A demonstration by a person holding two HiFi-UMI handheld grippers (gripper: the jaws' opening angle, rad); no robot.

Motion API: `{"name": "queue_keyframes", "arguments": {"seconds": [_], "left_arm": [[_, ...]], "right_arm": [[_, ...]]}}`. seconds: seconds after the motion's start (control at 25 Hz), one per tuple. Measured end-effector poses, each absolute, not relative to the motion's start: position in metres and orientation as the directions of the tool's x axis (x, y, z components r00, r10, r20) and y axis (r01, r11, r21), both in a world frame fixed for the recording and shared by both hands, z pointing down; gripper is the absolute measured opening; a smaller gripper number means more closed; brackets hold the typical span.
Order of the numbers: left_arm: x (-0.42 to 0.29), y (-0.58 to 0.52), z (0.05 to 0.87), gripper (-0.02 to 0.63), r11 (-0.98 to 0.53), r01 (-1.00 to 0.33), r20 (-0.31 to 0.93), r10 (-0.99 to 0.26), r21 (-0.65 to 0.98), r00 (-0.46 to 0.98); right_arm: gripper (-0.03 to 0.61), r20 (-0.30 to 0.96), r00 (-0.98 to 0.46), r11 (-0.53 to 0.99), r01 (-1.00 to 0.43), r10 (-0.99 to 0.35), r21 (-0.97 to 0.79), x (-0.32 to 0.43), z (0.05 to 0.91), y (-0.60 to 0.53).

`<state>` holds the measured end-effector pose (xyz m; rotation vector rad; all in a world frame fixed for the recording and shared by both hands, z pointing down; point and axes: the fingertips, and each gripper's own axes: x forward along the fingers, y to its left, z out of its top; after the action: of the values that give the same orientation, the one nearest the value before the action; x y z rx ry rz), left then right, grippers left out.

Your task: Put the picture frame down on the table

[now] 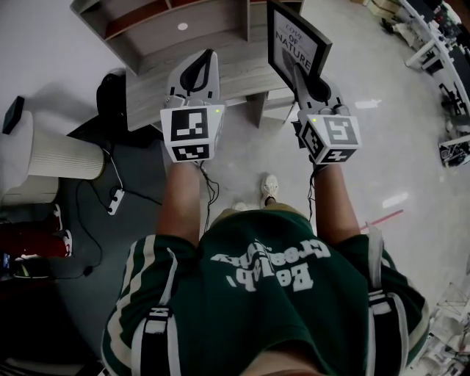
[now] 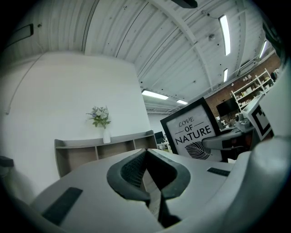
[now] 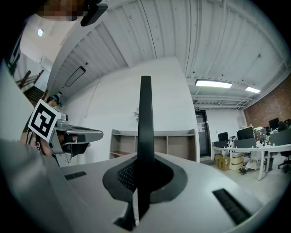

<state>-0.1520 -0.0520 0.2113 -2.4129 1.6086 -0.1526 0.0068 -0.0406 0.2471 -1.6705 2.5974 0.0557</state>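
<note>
Floor (image 1: 382,147): pale and glossy, spread under everything in the head view, with office desks far off at the right.
Worktop (image 1: 235,73): grey wood, ahead of the person and seen from above.
Shelf unit (image 1: 147,22): open compartments along the back of the worktop. In the left gripper view it stands against a white wall.
Person (image 1: 264,294): green shirt with white print, both forearms stretched forward, one pair of tongs in each hand.
White fluted cylinder (image 1: 62,156): on the floor at the left, well apart from the worktop.
Picture frame (image 1: 297,40): black border, white print reading "LOVE OF NATURE" over a leaf. It is upright and slightly tilted, gripped at its lower edge, and held in front of the worktop's right end. Only the tongs are seen to carry it.
Right tongs (image 1: 301,73): clamped on the picture frame. Their own view shows the frame edge-on, rising straight up between the pads.
Left tongs (image 1: 208,59): jaws together at the tips with nothing between them, over the worktop's front edge and beside the right pair.
Marker cubes (image 1: 192,134): one on each pair of tongs, near the wrists.
Vase of flowers (image 2: 105,134): white, on top of the shelf unit.
Power strip (image 1: 115,200): on the floor at the left, with a cable trailing from it.
</note>
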Motion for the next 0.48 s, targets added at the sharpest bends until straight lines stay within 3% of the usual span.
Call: {"name": "queue_keyframes", "arguments": {"seconds": [0.48], "left_arm": [[-0.075, -0.159, 0.24, 0.02, -0.337, -0.911, -0.021, -0.936, -0.239, 0.352]], "right_arm": [[0.038, -0.047, -0.449, 0.45, -0.893, -0.892, 0.007, 0.078, 0.272, -0.153]]}}
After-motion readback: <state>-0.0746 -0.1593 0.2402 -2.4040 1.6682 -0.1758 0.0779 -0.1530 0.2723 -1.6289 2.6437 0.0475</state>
